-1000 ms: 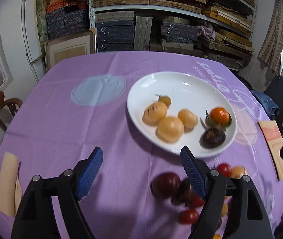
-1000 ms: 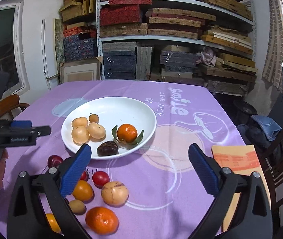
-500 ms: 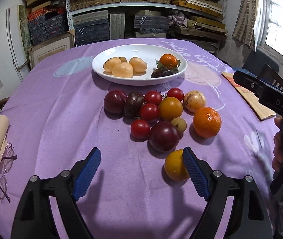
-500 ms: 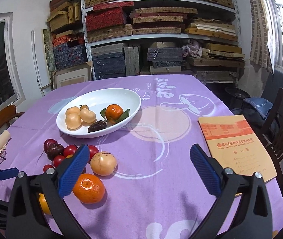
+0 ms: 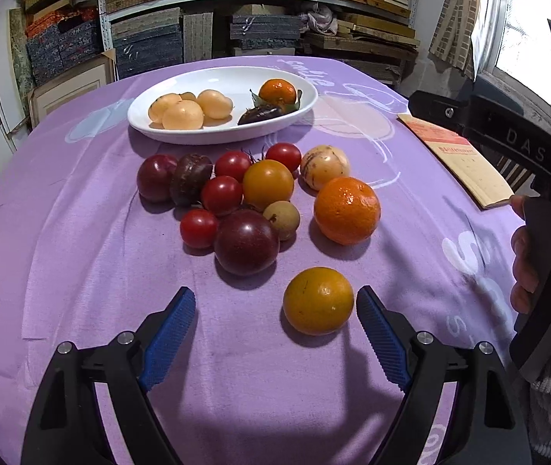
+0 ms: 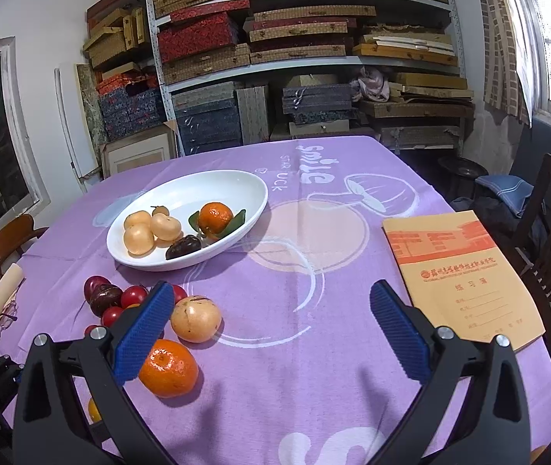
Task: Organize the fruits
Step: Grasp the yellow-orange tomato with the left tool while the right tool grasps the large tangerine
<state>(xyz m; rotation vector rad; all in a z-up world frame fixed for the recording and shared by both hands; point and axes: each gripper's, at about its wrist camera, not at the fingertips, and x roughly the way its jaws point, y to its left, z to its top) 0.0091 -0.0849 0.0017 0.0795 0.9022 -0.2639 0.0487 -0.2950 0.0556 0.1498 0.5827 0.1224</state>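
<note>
Jaws of our left gripper (image 5: 275,312) spread wide, gripping nothing; yellow-orange fruit (image 5: 318,300) sits on purple cloth (image 5: 81,263) just ahead, near right blade, not touched. Jaws of our right gripper (image 6: 269,310) also released, bare cloth between them. Loose fruit pile (image 5: 236,197) lies between us and white plate (image 5: 306,106). Plate holds pale fruits, dark fruit, leafy tangerine (image 6: 216,217). We see orange (image 6: 168,368) beside right gripper's left blade.

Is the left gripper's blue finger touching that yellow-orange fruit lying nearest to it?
Apart. In the left wrist view, purple cloth shows between the yellow-orange fruit and the blue finger on its right; the left gripper stands open around it.
</note>
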